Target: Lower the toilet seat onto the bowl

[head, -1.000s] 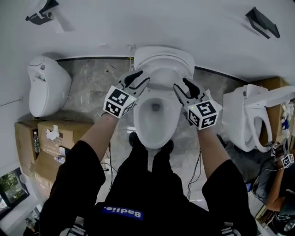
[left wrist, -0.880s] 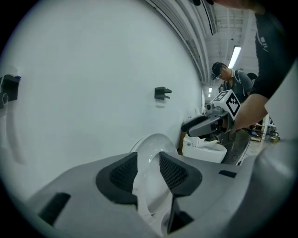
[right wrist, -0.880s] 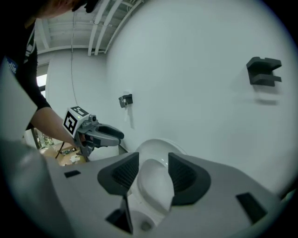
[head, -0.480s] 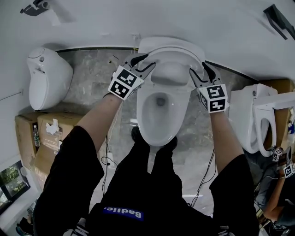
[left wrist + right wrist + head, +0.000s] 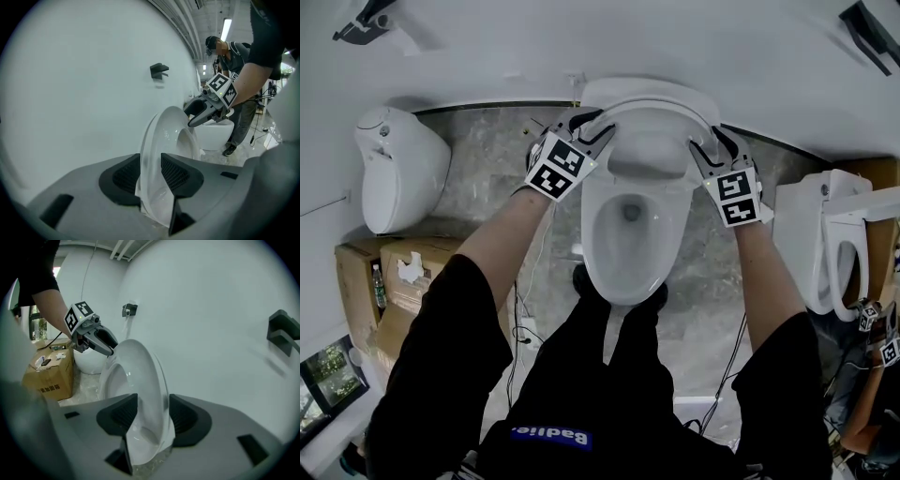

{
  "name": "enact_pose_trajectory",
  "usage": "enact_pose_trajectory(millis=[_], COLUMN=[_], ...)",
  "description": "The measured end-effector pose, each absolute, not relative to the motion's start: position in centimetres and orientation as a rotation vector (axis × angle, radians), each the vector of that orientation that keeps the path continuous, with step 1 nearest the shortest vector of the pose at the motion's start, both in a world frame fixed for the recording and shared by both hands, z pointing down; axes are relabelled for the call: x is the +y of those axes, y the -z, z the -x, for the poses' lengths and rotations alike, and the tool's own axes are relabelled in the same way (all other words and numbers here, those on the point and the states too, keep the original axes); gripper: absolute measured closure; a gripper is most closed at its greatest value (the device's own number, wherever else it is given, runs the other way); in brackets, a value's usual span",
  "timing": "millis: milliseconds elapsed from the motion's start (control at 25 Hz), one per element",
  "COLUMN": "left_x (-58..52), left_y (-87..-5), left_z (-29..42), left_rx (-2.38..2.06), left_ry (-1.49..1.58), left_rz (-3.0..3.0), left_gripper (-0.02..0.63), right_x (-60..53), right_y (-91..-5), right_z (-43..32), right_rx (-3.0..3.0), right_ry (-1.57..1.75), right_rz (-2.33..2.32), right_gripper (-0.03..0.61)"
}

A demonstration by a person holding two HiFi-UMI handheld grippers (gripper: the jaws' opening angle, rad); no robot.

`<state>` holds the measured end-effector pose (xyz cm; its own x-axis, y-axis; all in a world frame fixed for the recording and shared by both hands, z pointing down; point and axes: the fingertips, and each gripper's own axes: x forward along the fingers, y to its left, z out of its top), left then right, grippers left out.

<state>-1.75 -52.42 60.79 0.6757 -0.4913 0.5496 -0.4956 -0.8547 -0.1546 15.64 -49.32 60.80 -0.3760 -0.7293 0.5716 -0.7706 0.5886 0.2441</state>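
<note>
Your left gripper (image 5: 589, 124) and right gripper (image 5: 712, 142) each pinch a side rim of the toilet seat (image 5: 652, 103). The pads are against it, and the jaws are wide and have just been opening. The seat is raised, tilted off the wall above the bowl (image 5: 623, 258). The shirt (image 5: 548, 437) print reads "Badlie"; the box (image 5: 47, 376) print is too small to read.

Open grey floor (image 5: 483, 178) at frame left of the bowl (image 5: 595, 244); narrower strip at its right (tighter there). Hemmed at left by a white fixture (image 5: 394, 169) and cardboard boxes (image 5: 356, 281), at right by a second toilet (image 5: 811, 244). Wall (image 5: 581, 37) close behind the tilted toilet seat (image 5: 647, 94). Blocked below the bowl by legs (image 5: 609, 347).
</note>
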Motion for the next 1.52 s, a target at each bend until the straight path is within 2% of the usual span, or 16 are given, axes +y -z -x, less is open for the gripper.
enact_pose_trajectory(millis=[120,200,280,920,1520], left_x=[-52.6,-52.8,-52.9,-48.4,-40.8], left_y=[-61.3,-61.4,-61.4,-60.8,-60.7], left_z=[1.8,1.9,1.9,2.7,3.8], left_rx=[-0.854,-0.879,-0.901,-0.916,-1.063], left_ry=[-0.969,-0.979,-0.981,-0.971,-1.086], left_rz=[-2.865,-2.858,-2.854,-2.83,-2.696], left_gripper=[0.483,0.51,0.528,0.531,0.531], right_x=[-49.5,-49.8,-49.9,-45.4,-37.8], right_y=[-61.1,-60.8,-60.5,-59.8,-59.3], right_z=[-15.8,-16.0,-16.2,-15.7,-14.8], right_rx=[-2.156,-2.134,-2.117,-2.079,-2.132], right_ry=[-0.04,-0.004,0.027,0.019,0.077], right_rz=[-1.198,-1.219,-1.231,-1.226,-1.126], right_gripper=[0.374,0.421,0.428,0.448,0.471])
